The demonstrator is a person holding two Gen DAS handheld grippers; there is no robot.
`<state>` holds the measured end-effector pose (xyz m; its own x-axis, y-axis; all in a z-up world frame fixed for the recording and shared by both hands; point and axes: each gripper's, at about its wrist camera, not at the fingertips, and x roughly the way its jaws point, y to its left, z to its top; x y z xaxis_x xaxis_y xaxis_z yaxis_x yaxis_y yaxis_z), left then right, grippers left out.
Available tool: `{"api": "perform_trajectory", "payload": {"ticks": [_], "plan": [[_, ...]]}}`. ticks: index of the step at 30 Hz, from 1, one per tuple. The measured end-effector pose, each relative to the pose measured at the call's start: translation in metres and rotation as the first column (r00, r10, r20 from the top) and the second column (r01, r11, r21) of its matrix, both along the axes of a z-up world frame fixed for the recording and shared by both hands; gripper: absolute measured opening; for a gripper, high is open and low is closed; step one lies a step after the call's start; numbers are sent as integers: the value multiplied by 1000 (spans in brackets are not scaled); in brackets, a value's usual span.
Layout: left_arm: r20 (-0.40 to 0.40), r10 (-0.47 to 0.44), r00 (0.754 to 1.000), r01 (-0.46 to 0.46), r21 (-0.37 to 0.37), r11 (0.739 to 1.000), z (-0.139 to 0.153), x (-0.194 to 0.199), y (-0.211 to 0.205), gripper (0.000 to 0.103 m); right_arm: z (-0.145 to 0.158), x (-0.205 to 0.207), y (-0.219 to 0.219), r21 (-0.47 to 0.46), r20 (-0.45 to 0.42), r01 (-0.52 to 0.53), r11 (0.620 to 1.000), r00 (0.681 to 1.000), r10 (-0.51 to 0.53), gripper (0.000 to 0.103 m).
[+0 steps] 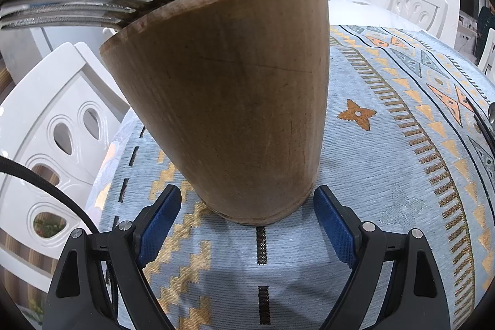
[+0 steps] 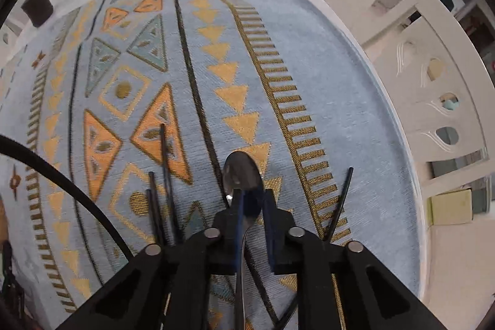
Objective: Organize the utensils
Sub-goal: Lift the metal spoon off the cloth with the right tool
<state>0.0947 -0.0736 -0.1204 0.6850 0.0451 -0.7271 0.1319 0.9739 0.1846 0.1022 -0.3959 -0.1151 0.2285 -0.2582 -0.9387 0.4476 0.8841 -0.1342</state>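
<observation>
the right gripper (image 2: 252, 203) has its jaws pinched on a spoon (image 2: 243, 175) over the blue patterned cloth (image 2: 324, 82), black chopsticks (image 2: 165, 175) lying beside. the left gripper (image 1: 247, 206) stands open around a wooden holder (image 1: 229, 101) holding forks (image 1: 77, 5). farther off, white chairs (image 2: 439, 101) ring the table.

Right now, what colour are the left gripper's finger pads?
Blue pads on black arms, best seen in the left wrist view.
</observation>
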Motion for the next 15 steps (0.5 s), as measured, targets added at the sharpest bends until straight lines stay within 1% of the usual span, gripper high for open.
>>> {"api": "perform_trajectory", "payload": {"ticks": [1, 3, 11, 13, 15], "plan": [[0, 0, 1000, 0, 0, 1000, 0, 0, 0, 87, 2, -1, 1, 17, 6, -3, 1000, 1000, 3, 5], [0, -1, 1000, 1, 0, 1000, 0, 0, 0, 87, 6, -2, 3, 61, 16, -14, 998, 1000, 13, 5], [0, -1, 1000, 1, 0, 1000, 0, -1, -1, 88, 5, 1, 4, 84, 13, -11, 996, 1000, 10, 5], [0, -1, 1000, 1, 0, 1000, 0, -1, -1, 88, 2, 3, 1, 84, 6, -9, 996, 1000, 9, 5], [0, -1, 1000, 1, -1, 1000, 0, 0, 0, 88, -8, 8, -4, 110, -20, 4, 994, 1000, -2, 5]]}}
